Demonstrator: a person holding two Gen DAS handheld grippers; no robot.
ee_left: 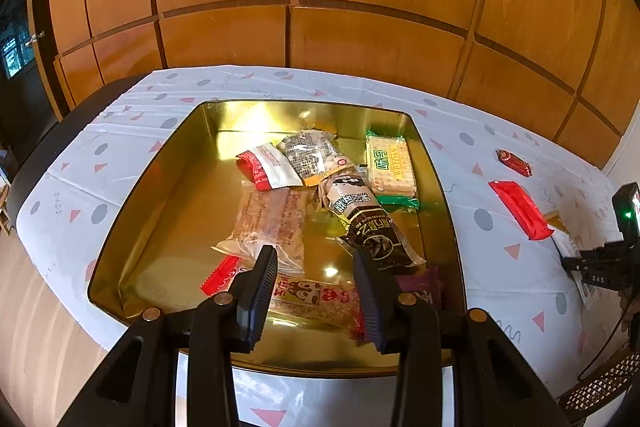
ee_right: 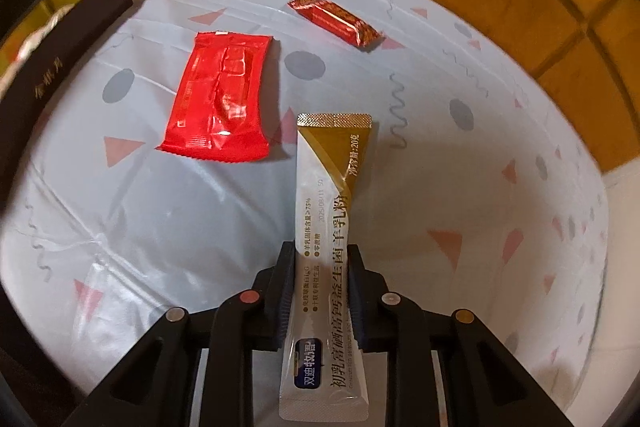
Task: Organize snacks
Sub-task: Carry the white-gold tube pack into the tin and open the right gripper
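The right gripper [ee_right: 320, 267] was clamped mid-length on a light, floppy-looking gold-and-white sachet [ee_right: 326, 227] held above the tablecloth [ee_right: 160, 227], while the left gripper [ee_left: 316, 267] hung open-fingered and empty over the gold tray [ee_left: 160, 207] of snacks.

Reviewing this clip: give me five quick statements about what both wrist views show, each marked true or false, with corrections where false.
1. The right gripper is shut on a white and gold sachet. True.
2. The left gripper grips a packet. False: it is open, above the tin, holding nothing.
3. The red packet lies inside the tin. False: it lies on the tablecloth, outside the tin.
4. A dark red candy bar lies on the tablecloth beyond the red packet. True.
5. The tin holds no snacks. False: several packets lie in it, among them a cracker pack.
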